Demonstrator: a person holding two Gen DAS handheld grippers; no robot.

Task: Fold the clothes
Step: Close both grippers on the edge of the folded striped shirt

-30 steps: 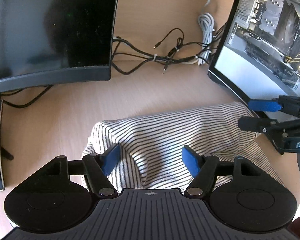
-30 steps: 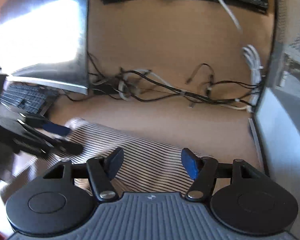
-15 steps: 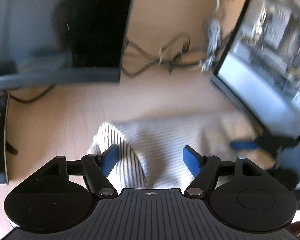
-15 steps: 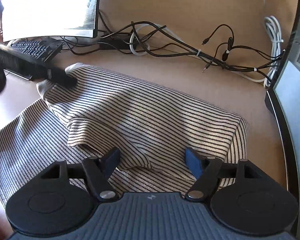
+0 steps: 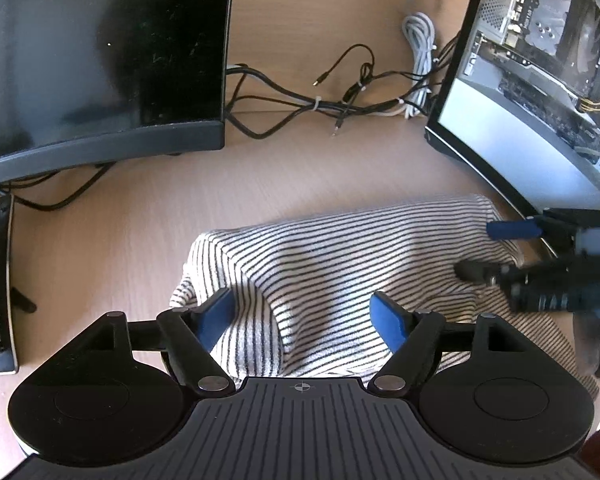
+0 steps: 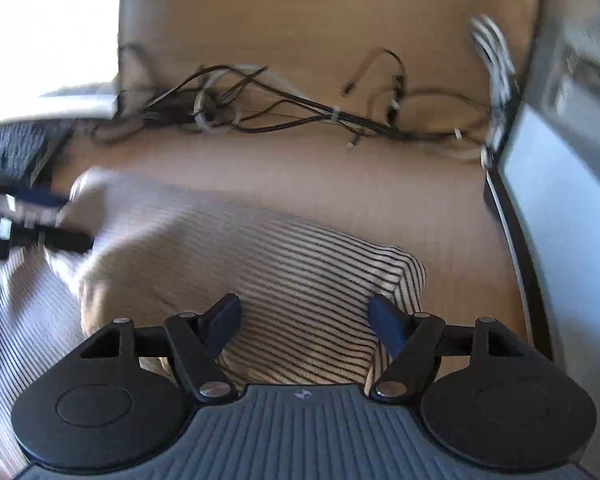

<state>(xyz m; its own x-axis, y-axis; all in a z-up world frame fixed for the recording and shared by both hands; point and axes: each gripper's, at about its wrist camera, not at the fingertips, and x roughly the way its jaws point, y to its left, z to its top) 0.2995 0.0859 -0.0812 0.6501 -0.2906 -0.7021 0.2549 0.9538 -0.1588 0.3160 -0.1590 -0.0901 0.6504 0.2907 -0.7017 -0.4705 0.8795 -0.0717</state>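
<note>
folding stage: striped garment point(image 5: 340, 264) lies on the wooden desk point(image 5: 300, 172), its far part doubled over, between the dark monitor point(image 5: 100, 60) and the lit monitor point(image 5: 540, 80).
left gripper point(image 5: 304, 316): jaws wide, just been opening further; cloth lies below them, pads clear of it, nothing held.
right gripper point(image 6: 304, 318): jaws wide, opened within the last second; poised over the garment's right corner, nothing gripped.
likely reason: both let go so the fold settles flat.
cables point(image 5: 340, 96): bundled behind, well apart from the cloth.
</note>
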